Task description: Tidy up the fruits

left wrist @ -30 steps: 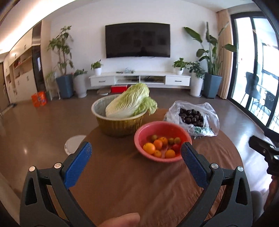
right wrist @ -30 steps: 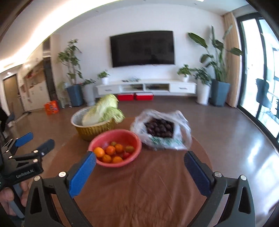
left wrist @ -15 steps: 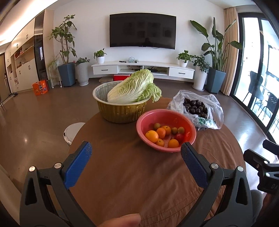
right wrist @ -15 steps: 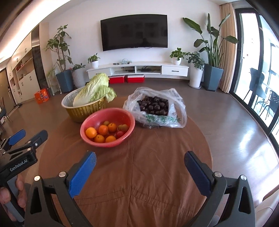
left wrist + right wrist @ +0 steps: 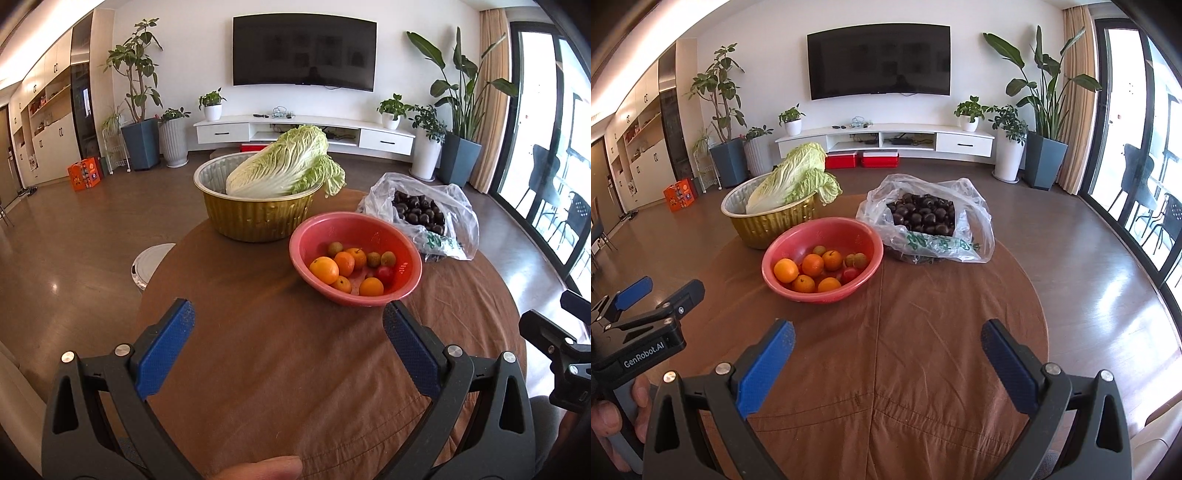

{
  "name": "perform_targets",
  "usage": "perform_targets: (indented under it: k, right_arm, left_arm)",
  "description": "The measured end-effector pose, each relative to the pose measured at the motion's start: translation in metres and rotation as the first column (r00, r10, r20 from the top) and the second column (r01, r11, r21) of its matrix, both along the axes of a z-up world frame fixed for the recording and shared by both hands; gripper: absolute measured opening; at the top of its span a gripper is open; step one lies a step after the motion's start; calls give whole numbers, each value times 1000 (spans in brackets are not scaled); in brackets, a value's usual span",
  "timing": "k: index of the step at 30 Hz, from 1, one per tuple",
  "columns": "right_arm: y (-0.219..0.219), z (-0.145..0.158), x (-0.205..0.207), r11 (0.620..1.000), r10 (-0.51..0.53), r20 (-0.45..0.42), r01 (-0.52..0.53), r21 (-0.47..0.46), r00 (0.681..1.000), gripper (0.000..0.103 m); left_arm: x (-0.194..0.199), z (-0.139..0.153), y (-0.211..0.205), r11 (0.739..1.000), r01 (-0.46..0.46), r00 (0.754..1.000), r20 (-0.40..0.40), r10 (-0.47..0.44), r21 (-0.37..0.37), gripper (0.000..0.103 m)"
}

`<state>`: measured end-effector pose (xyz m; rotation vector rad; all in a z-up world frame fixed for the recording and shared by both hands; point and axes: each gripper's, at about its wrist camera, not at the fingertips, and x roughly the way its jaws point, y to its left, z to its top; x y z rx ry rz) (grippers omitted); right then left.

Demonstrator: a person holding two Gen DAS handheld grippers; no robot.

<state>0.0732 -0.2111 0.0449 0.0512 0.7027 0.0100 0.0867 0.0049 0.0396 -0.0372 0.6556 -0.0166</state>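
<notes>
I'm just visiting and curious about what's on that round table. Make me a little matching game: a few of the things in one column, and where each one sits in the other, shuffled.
Things:
1. cabbage
2. oranges
3. dark fruits
4. left tool

Places:
A. in the clear plastic bag
B. in the gold bowl
C. open over the brown cloth, holding nothing
D. in the pink bowl

Pairs: 1-B, 2-D, 3-A, 4-C
</notes>
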Motion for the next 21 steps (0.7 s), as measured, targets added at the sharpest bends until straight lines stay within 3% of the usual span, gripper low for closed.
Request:
perform_targets:
  k: [21]
  right_arm:
    - [0, -4, 0, 1000, -4, -8, 4, 4, 1000, 103]
  left_arm:
    - [7, -13, -4, 1000, 13, 999, -37, -13, 16, 103]
